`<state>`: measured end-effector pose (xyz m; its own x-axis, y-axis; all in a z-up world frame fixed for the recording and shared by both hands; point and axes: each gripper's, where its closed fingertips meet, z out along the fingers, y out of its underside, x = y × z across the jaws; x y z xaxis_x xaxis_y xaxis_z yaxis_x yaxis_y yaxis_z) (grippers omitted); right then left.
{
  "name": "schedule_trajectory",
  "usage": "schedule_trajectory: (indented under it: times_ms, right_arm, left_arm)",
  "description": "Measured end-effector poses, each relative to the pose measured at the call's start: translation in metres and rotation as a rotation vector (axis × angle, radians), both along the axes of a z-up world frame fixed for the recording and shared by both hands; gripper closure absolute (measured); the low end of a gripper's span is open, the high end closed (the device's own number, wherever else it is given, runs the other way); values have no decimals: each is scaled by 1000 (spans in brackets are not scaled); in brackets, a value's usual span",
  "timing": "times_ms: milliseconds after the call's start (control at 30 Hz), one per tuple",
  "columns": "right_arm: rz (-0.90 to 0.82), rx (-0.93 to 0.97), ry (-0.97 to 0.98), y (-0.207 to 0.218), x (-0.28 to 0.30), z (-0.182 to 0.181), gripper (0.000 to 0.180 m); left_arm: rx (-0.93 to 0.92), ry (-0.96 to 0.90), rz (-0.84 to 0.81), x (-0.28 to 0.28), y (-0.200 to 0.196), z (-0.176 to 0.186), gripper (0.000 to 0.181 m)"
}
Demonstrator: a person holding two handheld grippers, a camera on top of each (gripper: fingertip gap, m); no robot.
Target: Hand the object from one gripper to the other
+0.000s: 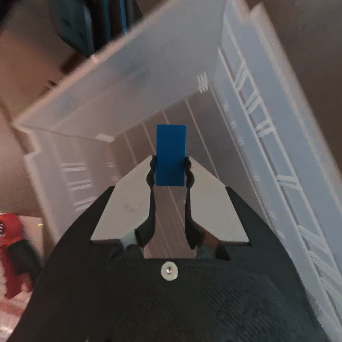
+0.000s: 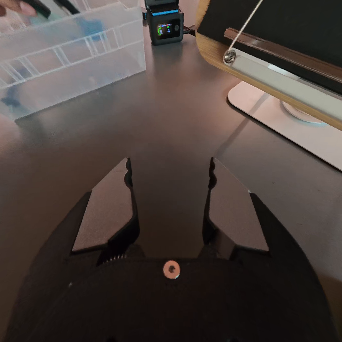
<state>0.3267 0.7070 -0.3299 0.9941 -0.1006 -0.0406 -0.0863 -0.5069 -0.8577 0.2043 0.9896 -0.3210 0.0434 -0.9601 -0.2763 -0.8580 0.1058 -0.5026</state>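
Observation:
My left gripper (image 1: 170, 161) is shut on a flat blue rectangular block (image 1: 171, 148). The block stands upright between the fingertips and sticks out past them, inside a translucent plastic bin (image 1: 249, 111). My right gripper (image 2: 170, 161) is open and empty, held low over the dark table (image 2: 166, 114). In the right wrist view the same bin (image 2: 74, 55) sits at the far left, and a blurred blue shape (image 2: 91, 29) shows through its wall. The left gripper itself is not clear in that view.
A small dark device with a lit screen (image 2: 166, 29) stands behind the bin. A monitor with a wooden lower edge (image 2: 277, 77) and a pale flat base (image 2: 277, 118) fills the right. A red and black object (image 1: 13, 249) lies left of the bin.

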Motion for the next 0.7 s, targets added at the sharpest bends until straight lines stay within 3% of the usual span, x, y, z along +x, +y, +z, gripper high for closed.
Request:
schedule_trajectory:
  times_ms: [33,133,267,333,433,567,700]
  right_arm:
    - [18,15,14,1,-4,3,98]
    - [82,76,68,3,-17,15,95]
    - [289,211,231,-2,-51,44,93]
    - [392,328,326,-11,-64,70,96]
    - [453,462,404,-24,-64,98,98]
    - [396,499,405,-30,-45,98,105]
    - [349,471,394,-26,-33,85,119]
  left_arm:
    - [40,-56,1,3,-1,21,152]
    - [78,-286,-96,22,-44,92,153]
    - [16,-600,-324,38,-164,156,152]
    - [80,-697,-397,43,-215,154,152]
    - [196,-794,-411,57,-258,125,152]
    - [190,-849,-408,83,-278,83,152]
    - [243,-851,-466,93,-291,76,152]
